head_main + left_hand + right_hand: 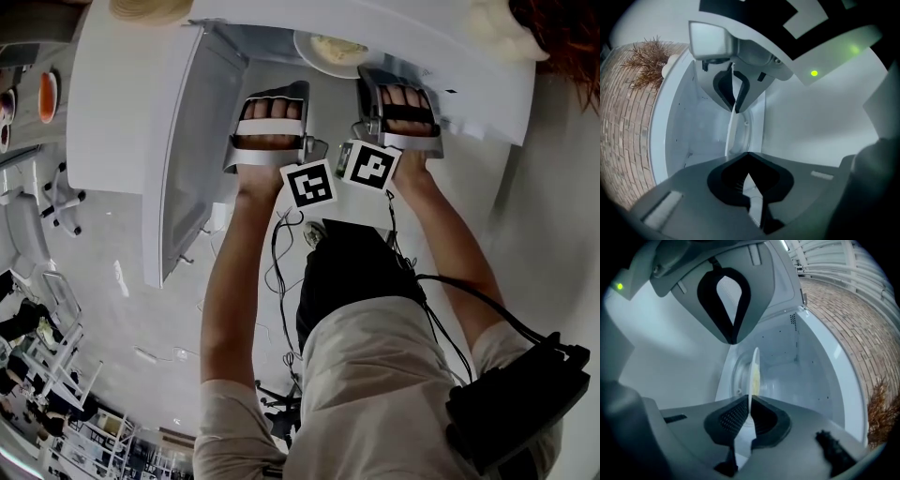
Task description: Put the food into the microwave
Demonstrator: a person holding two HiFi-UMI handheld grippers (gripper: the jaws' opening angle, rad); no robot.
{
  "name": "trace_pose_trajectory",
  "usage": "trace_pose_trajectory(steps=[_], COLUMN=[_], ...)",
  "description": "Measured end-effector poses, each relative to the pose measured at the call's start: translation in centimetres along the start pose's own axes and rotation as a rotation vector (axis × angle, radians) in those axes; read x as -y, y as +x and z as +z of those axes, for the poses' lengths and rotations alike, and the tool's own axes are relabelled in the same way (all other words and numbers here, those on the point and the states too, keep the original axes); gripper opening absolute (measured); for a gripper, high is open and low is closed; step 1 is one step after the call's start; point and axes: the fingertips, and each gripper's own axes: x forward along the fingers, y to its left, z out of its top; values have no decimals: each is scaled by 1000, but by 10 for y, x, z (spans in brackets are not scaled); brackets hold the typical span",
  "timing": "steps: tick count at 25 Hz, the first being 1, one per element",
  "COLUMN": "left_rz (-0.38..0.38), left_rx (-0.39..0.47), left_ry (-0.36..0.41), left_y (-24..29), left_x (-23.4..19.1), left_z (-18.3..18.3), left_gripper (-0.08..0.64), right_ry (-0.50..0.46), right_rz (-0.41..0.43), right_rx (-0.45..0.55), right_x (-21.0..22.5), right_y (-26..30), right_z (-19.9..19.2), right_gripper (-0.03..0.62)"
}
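A white plate (328, 52) with pale yellow food (339, 47) is held level at the mouth of the white microwave (122, 103), partly inside its cavity. My left gripper (277, 94) is shut on the plate's near left rim. My right gripper (382, 77) is shut on the near right rim. The left gripper view has the plate edge-on (732, 136) as a thin white line between the jaws of the left gripper (740, 133). In the right gripper view the right gripper (740, 371) pinches the plate rim (753, 366), with the yellow food (756, 377) showing beyond it.
The microwave door (178, 169) hangs open to the left of my left hand. The grey cavity walls (787, 362) surround the plate. A brick wall (623, 136) and a dried plant (647, 65) stand beside the microwave. Cables (281, 262) and a chair (56, 192) are on the floor below.
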Motion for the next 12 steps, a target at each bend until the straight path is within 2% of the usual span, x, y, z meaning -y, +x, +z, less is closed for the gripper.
trace_pose_trajectory(steps=[12], left_rz=[-29], left_rx=[-16], left_ry=[-15], left_y=[18], left_x=[2], left_z=[-9], left_gripper=[6], right_ry=[-9], right_rz=[15], right_rx=[-26], right_x=[7], right_y=[28], right_z=[2], right_gripper=[20])
